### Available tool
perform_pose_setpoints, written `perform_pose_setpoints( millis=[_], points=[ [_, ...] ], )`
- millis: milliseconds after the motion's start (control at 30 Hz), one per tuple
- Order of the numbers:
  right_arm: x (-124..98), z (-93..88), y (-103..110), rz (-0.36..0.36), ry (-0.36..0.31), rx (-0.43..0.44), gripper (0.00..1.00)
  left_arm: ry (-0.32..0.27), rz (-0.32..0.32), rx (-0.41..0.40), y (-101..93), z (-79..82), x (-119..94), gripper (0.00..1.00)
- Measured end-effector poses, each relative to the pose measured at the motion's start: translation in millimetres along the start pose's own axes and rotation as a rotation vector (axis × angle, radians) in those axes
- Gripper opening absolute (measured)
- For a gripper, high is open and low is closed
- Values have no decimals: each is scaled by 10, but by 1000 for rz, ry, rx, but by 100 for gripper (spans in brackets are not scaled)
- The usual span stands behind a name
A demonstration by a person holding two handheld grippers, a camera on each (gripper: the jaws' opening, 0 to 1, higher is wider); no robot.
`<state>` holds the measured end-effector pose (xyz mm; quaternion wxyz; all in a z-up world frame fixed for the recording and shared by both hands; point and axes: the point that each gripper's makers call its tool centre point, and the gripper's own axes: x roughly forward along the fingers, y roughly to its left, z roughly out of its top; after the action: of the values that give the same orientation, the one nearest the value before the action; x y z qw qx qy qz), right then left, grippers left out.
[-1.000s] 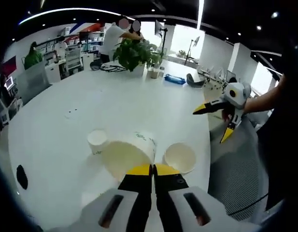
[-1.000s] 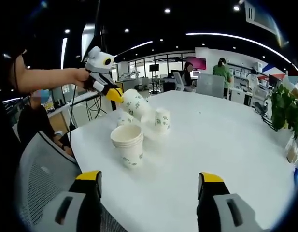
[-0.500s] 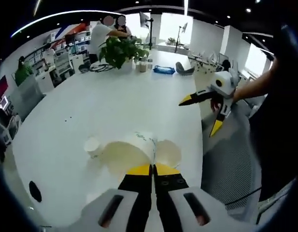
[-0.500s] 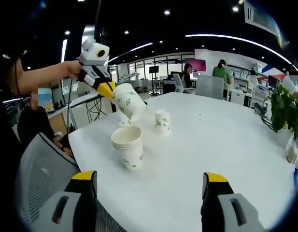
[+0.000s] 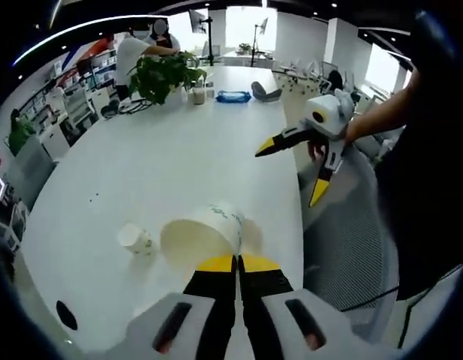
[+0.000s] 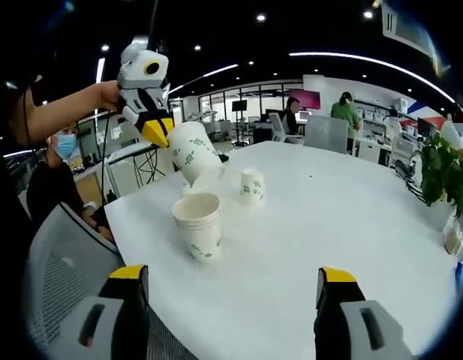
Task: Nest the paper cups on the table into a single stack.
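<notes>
The left gripper (image 5: 237, 261) is clenched on the rim of a paper cup (image 5: 201, 236), held tilted in the air above the stack of cups (image 6: 198, 223) on the white surface (image 5: 186, 157). A single cup (image 6: 251, 185) stands just beyond. The right gripper (image 6: 231, 276) hangs released, well short of the stack.
</notes>
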<state>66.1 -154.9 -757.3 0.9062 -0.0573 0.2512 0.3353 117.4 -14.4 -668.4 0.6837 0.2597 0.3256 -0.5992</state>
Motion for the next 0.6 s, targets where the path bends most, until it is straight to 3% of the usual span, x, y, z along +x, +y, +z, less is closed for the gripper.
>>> perform_pose_setpoints(
  millis=[600],
  points=[
    [7, -27, 5, 4, 14, 5, 90, 122, -40, 61, -176, -165, 247, 0]
  ],
)
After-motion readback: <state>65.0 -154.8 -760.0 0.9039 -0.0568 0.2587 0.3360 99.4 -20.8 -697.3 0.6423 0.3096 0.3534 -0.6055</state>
